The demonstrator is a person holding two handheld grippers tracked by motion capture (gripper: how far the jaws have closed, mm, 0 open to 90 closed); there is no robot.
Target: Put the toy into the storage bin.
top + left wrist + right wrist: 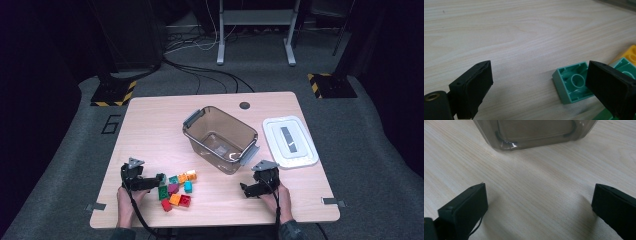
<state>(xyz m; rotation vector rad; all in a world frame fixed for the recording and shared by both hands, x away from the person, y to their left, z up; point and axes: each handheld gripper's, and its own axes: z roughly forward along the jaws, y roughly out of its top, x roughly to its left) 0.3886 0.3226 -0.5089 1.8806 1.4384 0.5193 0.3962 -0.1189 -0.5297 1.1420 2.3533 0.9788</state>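
Several small toy bricks (pixel 177 190) in red, orange, green, teal, purple and yellow lie in a loose cluster at the table's front left. My left gripper (pixel 161 178) lies low on the table at the cluster's left edge, pointing right. Its jaws (pixel 540 75) stand open; an upside-down teal brick (pixel 571 83) lies by the right jaw, and the left jaw is far from it. A yellow brick (pixel 630 53) sits behind it. My right gripper (pixel 243 189) rests at the front right, open (pixel 539 195) over bare wood, facing the clear bin (pixel 534 132).
A clear plastic bin (pixel 227 116) with grey handles stands in the middle of the table, with no bricks in it. Its white lid (pixel 275 150) lies flat to the right. A dark round hole (pixel 244 105) marks the far edge.
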